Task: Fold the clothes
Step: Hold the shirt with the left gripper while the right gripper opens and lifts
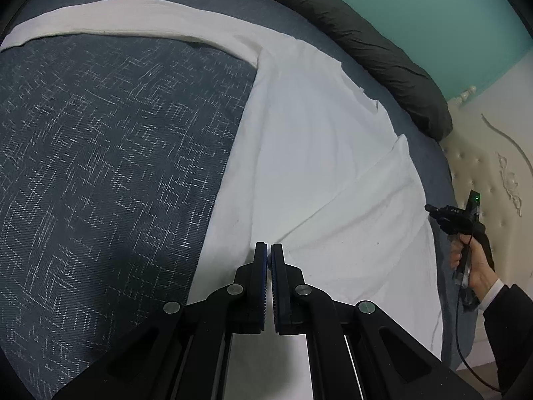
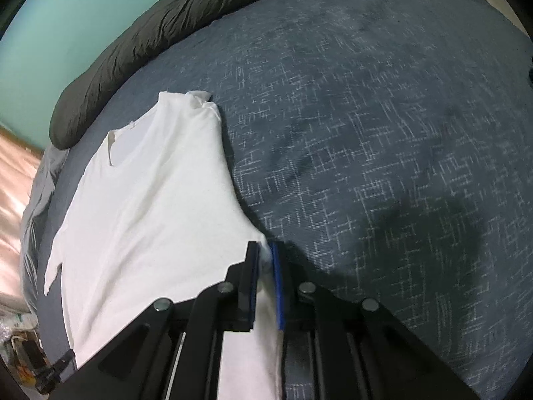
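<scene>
Left claw (image 1: 269, 250) closed on white shirt (image 1: 316, 166); right claw (image 2: 265, 250) pinching its edge.

The left gripper (image 1: 269, 248) points steeply down, its jaws pressed nearly together. The right gripper (image 2: 265, 250) also tilts down, its jaws narrowly apart. In the left wrist view, a dark-sleeved hand (image 1: 473, 263) grasps the right gripper's handle at the right.

White shirt (image 1: 316, 166) — blue (crosshatched) bedspread (image 1: 116, 166).
</scene>
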The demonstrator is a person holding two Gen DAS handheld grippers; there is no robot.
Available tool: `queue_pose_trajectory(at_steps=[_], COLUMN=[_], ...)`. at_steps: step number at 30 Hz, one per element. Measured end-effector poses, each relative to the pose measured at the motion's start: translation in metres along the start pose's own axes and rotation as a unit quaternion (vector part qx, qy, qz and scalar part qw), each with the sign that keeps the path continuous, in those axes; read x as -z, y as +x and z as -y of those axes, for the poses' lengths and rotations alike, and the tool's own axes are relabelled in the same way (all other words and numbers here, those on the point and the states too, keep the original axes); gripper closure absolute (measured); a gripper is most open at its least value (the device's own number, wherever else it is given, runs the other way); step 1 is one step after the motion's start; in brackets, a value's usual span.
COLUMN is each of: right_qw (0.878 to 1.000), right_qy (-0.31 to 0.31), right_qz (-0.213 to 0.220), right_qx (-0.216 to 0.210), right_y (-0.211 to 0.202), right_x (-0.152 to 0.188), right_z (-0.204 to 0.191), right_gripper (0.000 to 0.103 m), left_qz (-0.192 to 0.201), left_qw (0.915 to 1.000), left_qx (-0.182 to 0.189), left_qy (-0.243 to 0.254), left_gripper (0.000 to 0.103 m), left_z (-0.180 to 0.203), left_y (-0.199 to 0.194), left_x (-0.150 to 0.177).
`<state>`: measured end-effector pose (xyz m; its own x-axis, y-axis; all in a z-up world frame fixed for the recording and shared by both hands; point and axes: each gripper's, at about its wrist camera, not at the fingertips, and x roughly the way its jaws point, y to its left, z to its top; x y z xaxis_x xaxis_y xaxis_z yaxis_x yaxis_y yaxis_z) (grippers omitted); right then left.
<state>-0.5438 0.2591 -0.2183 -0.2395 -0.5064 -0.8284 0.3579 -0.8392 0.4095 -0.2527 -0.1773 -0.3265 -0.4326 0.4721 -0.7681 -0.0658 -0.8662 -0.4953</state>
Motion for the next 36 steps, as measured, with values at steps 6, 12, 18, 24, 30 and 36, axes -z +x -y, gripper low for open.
queue_pose_trajectory(at_steps=[6, 12, 18, 24, 30, 36], right_qw=[1.000, 0.998, 0.994, 0.988, 0.987, 0.981], right_qy=[-0.014, -0.028, -0.098, -0.140, -0.128, -0.138], right_qz=[-0.004, 0.036, 0.033, -0.001, -0.029, -0.062], right_qx=[0.009, 0.050, 0.045, 0.057, 0.092, 0.119], right_y=[-0.004, -0.029, -0.014, 0.033, 0.070, 0.099], right_x=[-0.006, -0.036, -0.081, -0.107, -0.121, -0.118], right_z=[-0.010, -0.024, -0.095, -0.159, -0.175, -0.183], right_gripper=[0.092, 0.090, 0.071, 0.064, 0.064, 0.072], left_qz=[-0.006, -0.009, -0.013, -0.016, -0.018, -0.021], left_qw=[1.0000, 0.9997, 0.9994, 0.9991, 0.9992, 0.9991], left_qx=[-0.005, -0.017, -0.027, -0.030, -0.026, -0.026], left_qy=[-0.002, 0.011, 0.020, 0.027, 0.026, 0.027], left_gripper=[0.100, 0.100, 0.100, 0.100, 0.100, 0.100], left_z=[-0.002, 0.003, 0.006, 0.010, 0.008, 0.007], left_y=[0.003, 0.006, 0.011, 0.015, 0.016, 0.016], left_x=[0.000, 0.002, 0.001, -0.001, -0.003, -0.002])
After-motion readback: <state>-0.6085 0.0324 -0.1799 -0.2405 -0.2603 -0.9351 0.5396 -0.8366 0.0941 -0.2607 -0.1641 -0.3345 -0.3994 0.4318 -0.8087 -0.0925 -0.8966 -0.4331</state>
